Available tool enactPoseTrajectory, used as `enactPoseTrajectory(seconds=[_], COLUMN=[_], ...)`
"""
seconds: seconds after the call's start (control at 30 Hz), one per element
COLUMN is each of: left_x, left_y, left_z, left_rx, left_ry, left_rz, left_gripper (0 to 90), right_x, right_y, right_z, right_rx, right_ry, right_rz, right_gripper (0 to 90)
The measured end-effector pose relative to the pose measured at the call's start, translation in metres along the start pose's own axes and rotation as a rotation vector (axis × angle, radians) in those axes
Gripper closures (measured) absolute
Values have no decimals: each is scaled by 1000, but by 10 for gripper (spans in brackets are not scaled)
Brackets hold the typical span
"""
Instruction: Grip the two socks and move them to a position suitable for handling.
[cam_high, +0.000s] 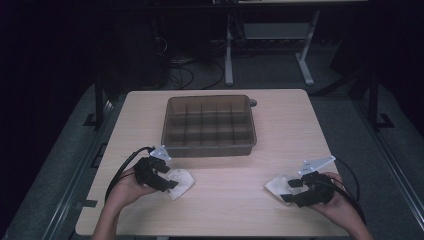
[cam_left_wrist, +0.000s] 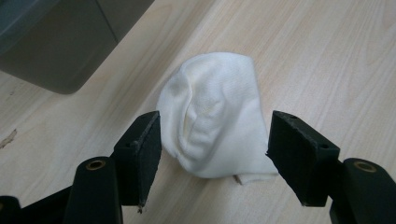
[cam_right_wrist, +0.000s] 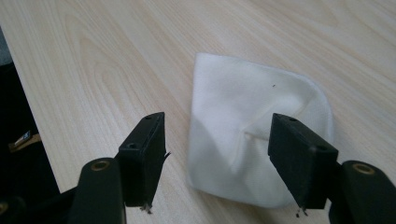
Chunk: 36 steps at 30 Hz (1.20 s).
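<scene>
Two crumpled white cloths lie on the wooden table. The left cloth sits bunched between the jaws of my left gripper, which straddles it; the black pads stand at its sides without squeezing it. The right cloth lies flatter, folded into a rough square. My right gripper is open over its near edge, with one jaw above the cloth and the other over bare wood. A hand holds each gripper near the front of the table.
A brown translucent box with several compartments stands at the table's middle back, and its corner lies just left of the left cloth. Cables trail from both grippers. Desk legs and wires stand on the dark floor beyond the table.
</scene>
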<state>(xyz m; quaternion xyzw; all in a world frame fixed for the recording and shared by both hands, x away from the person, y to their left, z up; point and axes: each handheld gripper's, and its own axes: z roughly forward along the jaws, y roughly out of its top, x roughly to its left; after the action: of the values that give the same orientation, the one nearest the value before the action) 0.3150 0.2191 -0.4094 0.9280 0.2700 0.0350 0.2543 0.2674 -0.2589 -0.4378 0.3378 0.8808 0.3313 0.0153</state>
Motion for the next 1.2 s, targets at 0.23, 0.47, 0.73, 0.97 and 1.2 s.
enactPoseTrajectory(seconds=[0.23, 0.47, 0.73, 0.97, 1.2], left_x=[0, -2, -7, -11, -10], left_y=[4, 10, 14, 14, 16], left_z=[11, 21, 39, 42, 42], left_rx=[33, 55, 118, 108, 117], left_ry=[-6, -7, 8, 46, 49], left_rz=[6, 17, 47, 76, 91], left_gripper=[378, 417, 512, 611, 744], right_x=[1, 2, 4, 4, 5], right_y=[-1, -1, -1, 0, -1], right_z=[-3, -2, 0, -1, 3], right_rx=[-5, -4, 4, -1, 16], right_ry=[-2, 5, 11, 5, 6], right_rz=[1, -3, -8, -13, -13], right_gripper=[363, 362, 363, 363, 364])
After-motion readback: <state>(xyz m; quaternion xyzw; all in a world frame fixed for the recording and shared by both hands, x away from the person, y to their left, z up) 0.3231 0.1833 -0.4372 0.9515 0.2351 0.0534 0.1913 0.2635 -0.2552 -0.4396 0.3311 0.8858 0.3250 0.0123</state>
